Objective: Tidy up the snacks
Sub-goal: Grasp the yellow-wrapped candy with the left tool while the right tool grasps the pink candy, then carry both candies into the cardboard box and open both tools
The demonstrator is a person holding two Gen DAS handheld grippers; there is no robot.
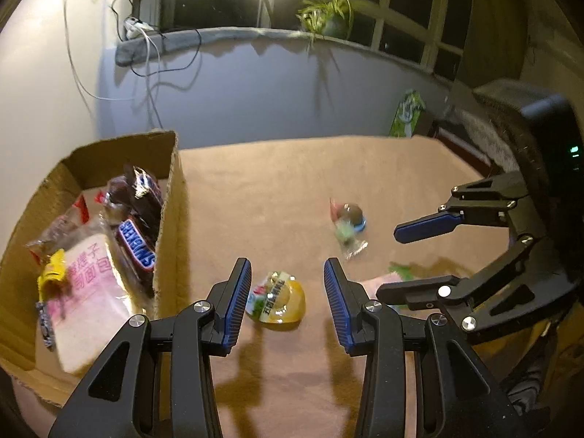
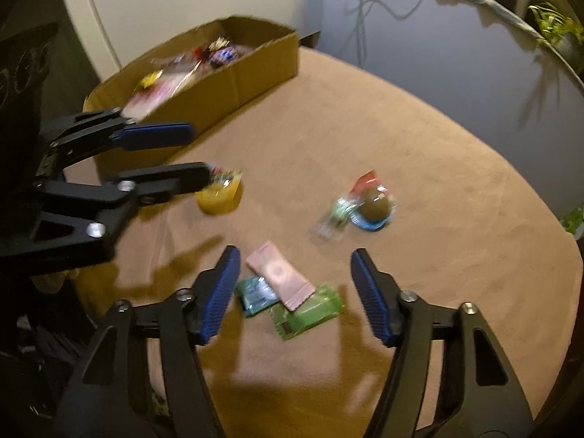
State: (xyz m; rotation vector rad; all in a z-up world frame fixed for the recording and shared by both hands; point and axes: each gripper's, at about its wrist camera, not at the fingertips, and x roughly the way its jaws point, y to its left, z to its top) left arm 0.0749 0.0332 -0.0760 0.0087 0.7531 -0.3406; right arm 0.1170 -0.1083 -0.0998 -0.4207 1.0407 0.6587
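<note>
A yellow jelly cup (image 1: 276,301) lies on the tan table between my left gripper's (image 1: 287,286) open fingers, untouched; it also shows in the right wrist view (image 2: 219,194). The cardboard box (image 1: 171,197) at left holds Snickers bars (image 1: 137,241) and a pink bread pack (image 1: 85,292). My right gripper (image 2: 295,281) is open above a pink packet (image 2: 279,273), a green packet (image 2: 308,314) and a teal packet (image 2: 255,294). A wrapped chocolate ball with a blue base (image 2: 374,206) lies farther out.
The box (image 2: 233,84) stands at the table's far left in the right wrist view. A green carton (image 1: 407,113) stands past the far table edge. Cables and a potted plant (image 1: 328,14) sit on the window ledge.
</note>
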